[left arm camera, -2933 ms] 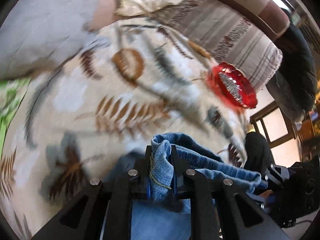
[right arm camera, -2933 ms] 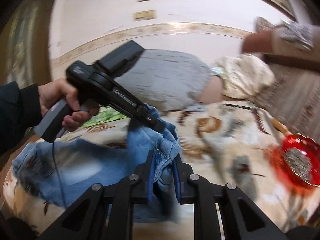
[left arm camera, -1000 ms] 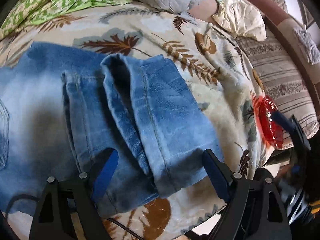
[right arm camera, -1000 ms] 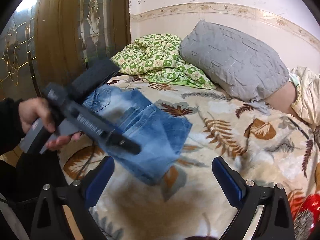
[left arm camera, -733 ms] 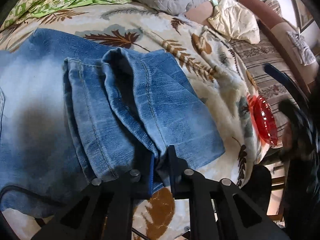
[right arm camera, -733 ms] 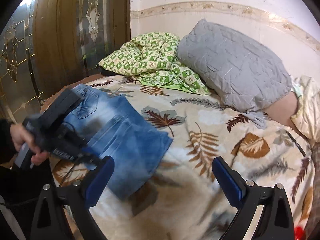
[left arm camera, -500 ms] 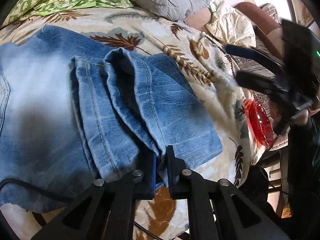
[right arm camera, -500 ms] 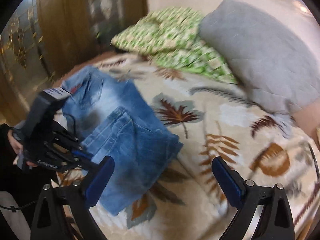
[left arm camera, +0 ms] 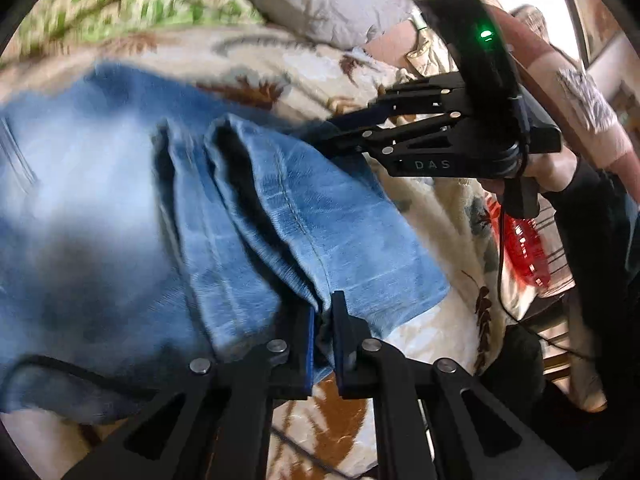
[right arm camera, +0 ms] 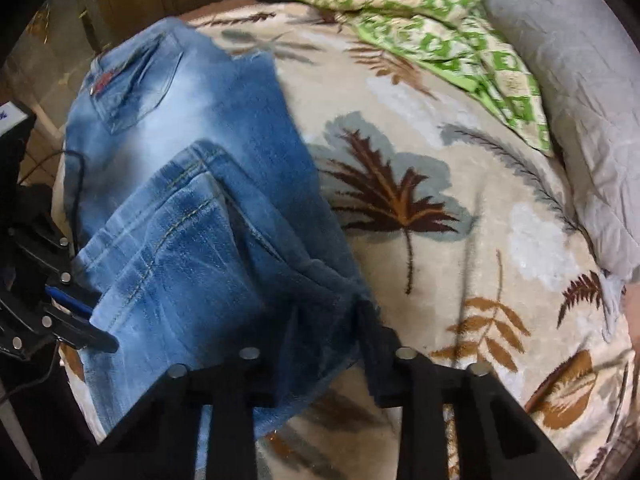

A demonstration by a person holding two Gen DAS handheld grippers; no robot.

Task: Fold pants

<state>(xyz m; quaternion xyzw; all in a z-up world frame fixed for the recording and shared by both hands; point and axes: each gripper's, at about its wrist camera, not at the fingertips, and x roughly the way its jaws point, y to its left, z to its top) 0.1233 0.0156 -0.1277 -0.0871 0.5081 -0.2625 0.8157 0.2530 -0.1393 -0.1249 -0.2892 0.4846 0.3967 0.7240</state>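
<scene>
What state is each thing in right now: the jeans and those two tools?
jeans: folded over on the bed, hem edge pinched
left hand-held gripper: shut on the jeans' edge
right hand-held gripper: narrowly apart around the jeans' corner; blurred, grip unclear

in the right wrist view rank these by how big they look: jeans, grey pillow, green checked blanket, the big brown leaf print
1. jeans, the largest, though nearest the camera
2. grey pillow and green checked blanket: alike, and both cut off by the frame edge, so unranked
3. brown leaf print, the smallest

I'm losing my right gripper's (right arm camera: 328,320) fingertips to blur over the jeans' (right arm camera: 192,216) corner; their grip isn't readable.
</scene>
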